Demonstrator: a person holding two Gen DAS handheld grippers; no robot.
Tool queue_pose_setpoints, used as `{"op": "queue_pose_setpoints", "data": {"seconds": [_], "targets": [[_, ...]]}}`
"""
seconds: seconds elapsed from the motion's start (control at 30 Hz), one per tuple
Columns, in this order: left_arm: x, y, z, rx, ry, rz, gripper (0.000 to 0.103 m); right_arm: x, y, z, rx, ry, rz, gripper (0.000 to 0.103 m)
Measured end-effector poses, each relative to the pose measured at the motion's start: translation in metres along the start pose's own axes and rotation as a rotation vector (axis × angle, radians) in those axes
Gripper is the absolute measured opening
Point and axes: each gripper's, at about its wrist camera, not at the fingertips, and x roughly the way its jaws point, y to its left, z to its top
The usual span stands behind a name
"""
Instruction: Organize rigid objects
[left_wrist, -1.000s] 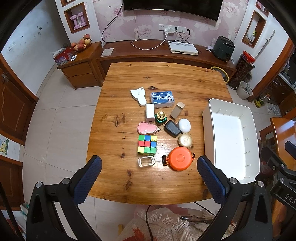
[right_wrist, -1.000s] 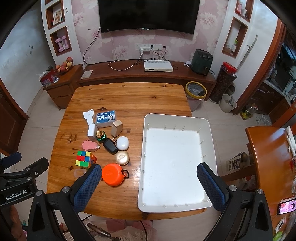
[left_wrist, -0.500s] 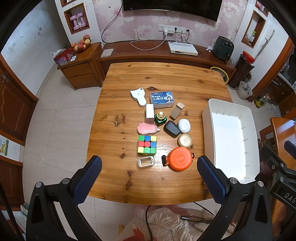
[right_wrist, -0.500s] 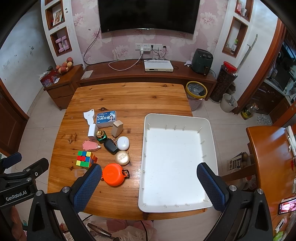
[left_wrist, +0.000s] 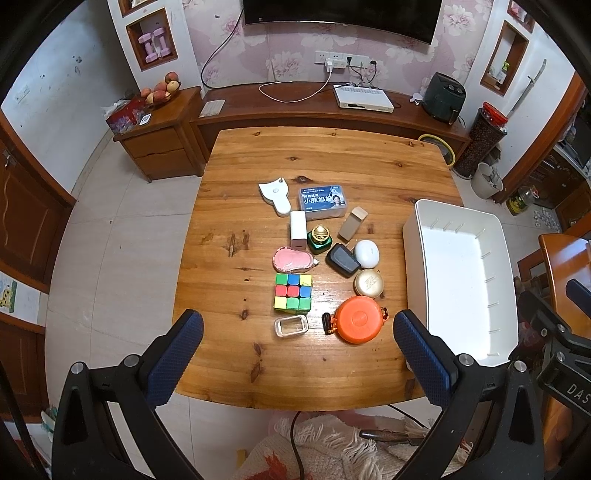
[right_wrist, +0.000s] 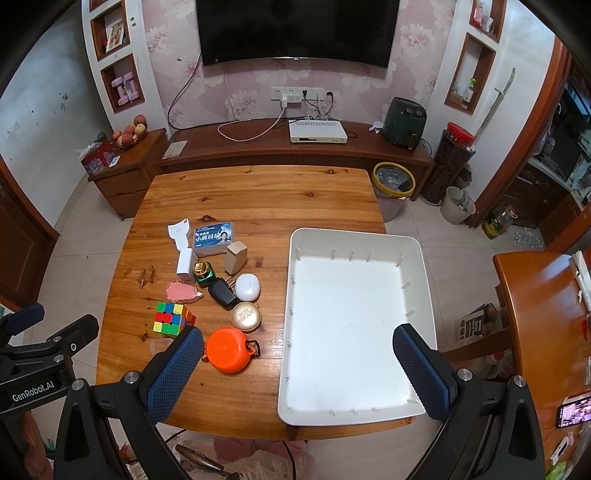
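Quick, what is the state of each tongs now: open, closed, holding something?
Left tongs: open, holding nothing.
Right tongs: open, holding nothing.

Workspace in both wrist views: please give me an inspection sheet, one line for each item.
Surface: wooden table, far half bare.
Job's things: white bin on the table's right side, nothing seen inside; orange round case, gold compact, puzzle cube, blue box and other small objects grouped left of it.
Clutter: nothing seen beyond these objects.
Grippers: left gripper and right gripper open, holding nothing, above the near table edge.
Cables: white cable on the TV bench.
Surroundings: waste basket behind the table.
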Motion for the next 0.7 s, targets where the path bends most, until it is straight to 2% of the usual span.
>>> {"op": "queue_pose_setpoints", "data": {"seconds": [0.5, 0.7], "targets": [[0.002, 0.007, 0.008, 0.009, -0.010, -0.011, 0.102, -0.009, 0.015, 0.007, -0.029, -0.029, 0.004, 0.103], [-0.002, 0.021, 0.015, 0.032, -0.064, 0.007, 0.102, -0.006, 0.020, 0.007, -0.026, -0.027, 0.008, 0.103]]}}
